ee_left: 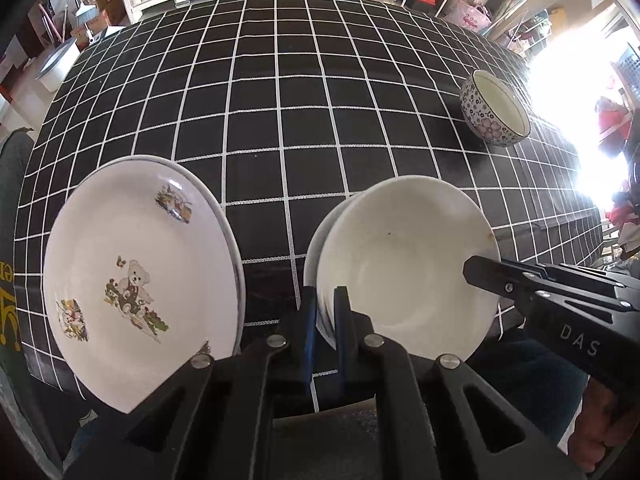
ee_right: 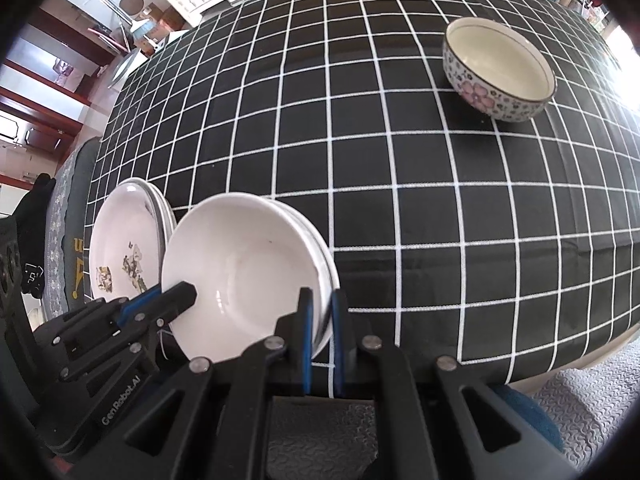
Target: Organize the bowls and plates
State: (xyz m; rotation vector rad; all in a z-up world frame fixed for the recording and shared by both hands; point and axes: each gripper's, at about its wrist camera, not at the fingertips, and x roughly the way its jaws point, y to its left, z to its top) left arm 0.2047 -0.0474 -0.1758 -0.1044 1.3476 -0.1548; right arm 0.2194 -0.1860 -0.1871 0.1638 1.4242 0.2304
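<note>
Two tools, left (ee_left: 325,312) and right (ee_right: 320,316), each clamp opposite rims of stacked white bowls (ee_left: 404,264), all empty, like the floral bowl (ee_right: 500,68).

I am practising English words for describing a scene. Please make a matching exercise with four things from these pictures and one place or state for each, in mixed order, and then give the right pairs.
Things:
1. teddy bear plate
2. plain white bowl
3. floral bowl
4. checked tablecloth

Places or states:
A. stands alone, far across the table
B. black with white lines, under all the dishes
C. gripped at its rim by the left gripper and the right gripper
D. touched by no gripper, beside the held dish

Pairs: 1-D, 2-C, 3-A, 4-B
</note>
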